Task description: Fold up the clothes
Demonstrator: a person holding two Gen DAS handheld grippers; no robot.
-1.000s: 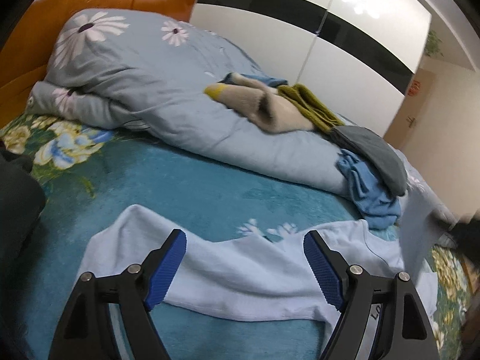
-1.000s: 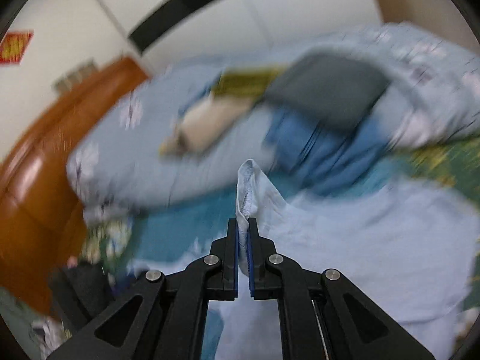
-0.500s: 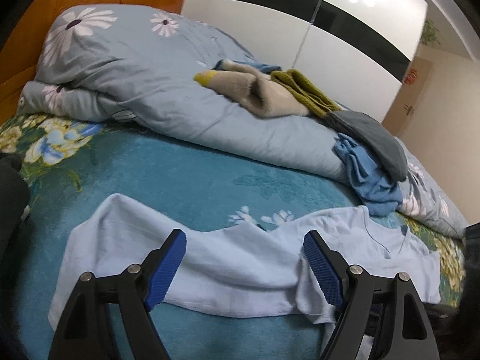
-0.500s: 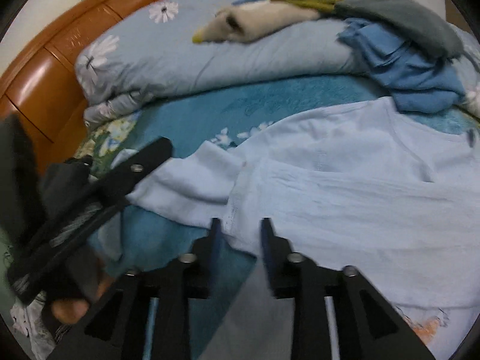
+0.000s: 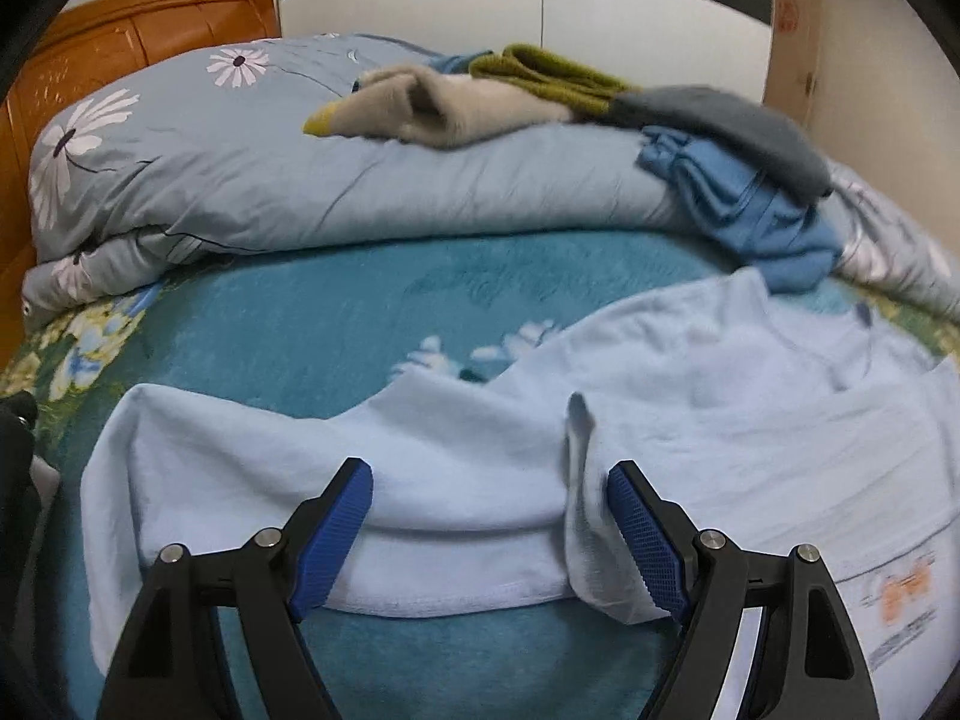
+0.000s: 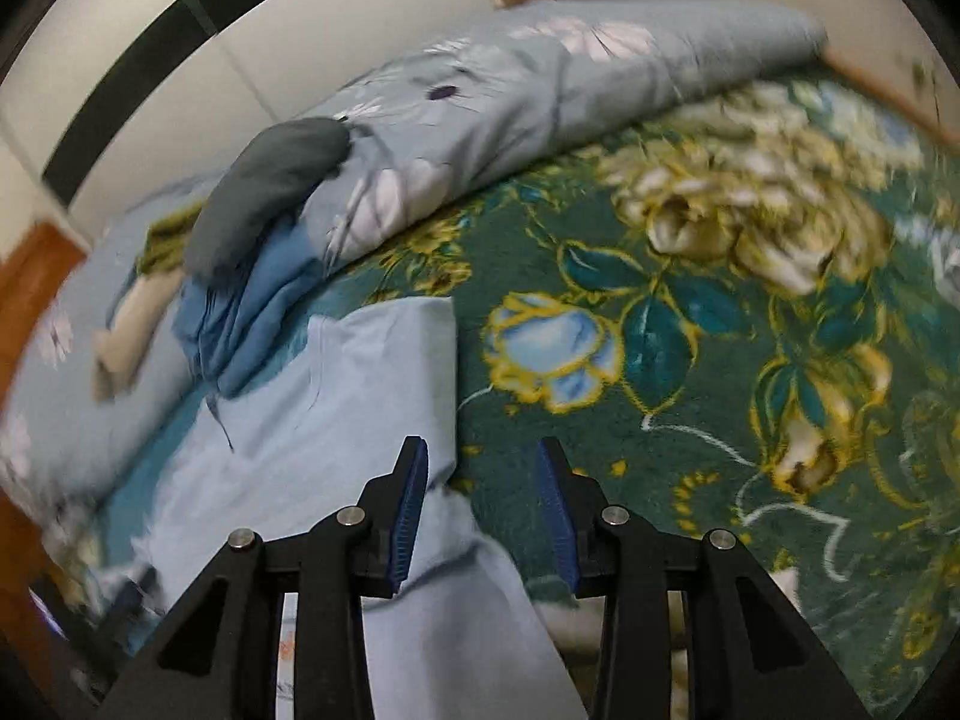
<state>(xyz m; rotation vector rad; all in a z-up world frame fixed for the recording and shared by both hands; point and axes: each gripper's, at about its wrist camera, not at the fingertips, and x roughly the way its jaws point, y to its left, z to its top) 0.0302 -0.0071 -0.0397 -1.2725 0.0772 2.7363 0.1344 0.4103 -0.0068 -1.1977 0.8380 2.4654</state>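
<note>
Left wrist view: the left gripper [image 5: 489,531] hangs released over the pale blue shirt [image 5: 690,420], partly folded on the bed [image 5: 312,312]. The right gripper [image 6: 483,507] is released too. Farther back, the pile of clothes [image 5: 600,108] waits unfolded.

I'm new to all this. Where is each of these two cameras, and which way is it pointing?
Left wrist: sits on the left gripper, low over the bed, facing the headboard; its open blue-padded fingers frame the pale blue T-shirt.
Right wrist: sits on the right gripper, facing across the floral blanket; its open fingers show.
Shared: the T-shirt, the folded quilt and the clothes pile.
</note>
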